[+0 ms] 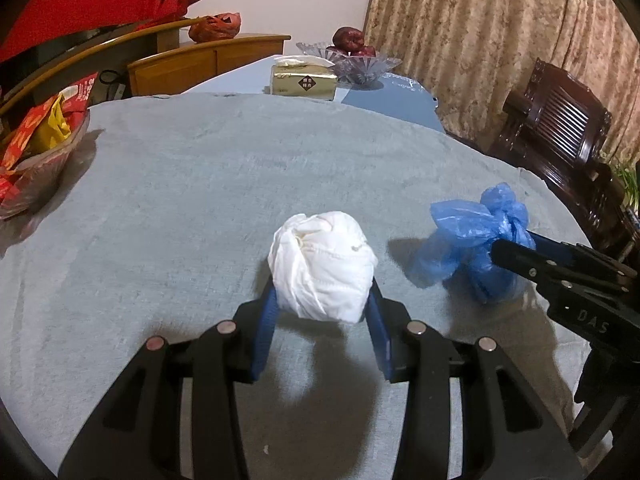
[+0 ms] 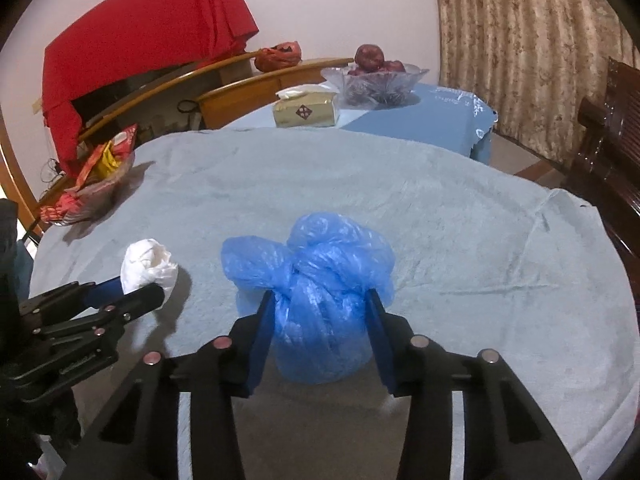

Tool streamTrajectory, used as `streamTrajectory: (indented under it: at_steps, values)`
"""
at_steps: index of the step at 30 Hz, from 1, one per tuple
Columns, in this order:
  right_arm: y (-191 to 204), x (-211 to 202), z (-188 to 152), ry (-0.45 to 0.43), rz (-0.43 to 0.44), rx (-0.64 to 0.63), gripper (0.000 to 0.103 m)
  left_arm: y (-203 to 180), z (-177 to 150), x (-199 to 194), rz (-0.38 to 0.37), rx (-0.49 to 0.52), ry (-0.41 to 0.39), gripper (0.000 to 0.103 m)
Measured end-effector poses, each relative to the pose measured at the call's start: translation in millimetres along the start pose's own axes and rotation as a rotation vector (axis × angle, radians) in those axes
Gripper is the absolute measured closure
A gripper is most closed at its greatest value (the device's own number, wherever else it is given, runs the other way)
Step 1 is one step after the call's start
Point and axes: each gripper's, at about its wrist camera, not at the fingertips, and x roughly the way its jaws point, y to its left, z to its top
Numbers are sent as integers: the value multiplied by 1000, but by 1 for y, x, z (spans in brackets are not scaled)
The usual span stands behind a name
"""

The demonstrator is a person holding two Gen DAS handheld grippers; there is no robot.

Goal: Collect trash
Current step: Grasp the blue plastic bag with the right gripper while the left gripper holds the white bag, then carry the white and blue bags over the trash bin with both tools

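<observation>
Left wrist view — left gripper (image 1: 322, 300) clamps the white paper wad (image 1: 322, 266), right gripper (image 2: 320, 312) pinches the blue bag (image 2: 316, 300).

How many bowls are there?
2. A bowl of snack packets sits at the left edge of the grey-covered table. A glass bowl of red fruit stands on the far blue table, beside the tissue box. Others may lie outside view.
</observation>
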Motion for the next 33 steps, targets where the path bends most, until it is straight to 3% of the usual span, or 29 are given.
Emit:
streamTrajectory:
  at_steps: [18,33]
  values:
    - [-28,-84,-2,-87,-56,43,59,-59,12,-49,-63,60,-62,63]
    - [-51,-179,-21,-168,-120,58,59,-130,-4,-113,-142,117,-104,63]
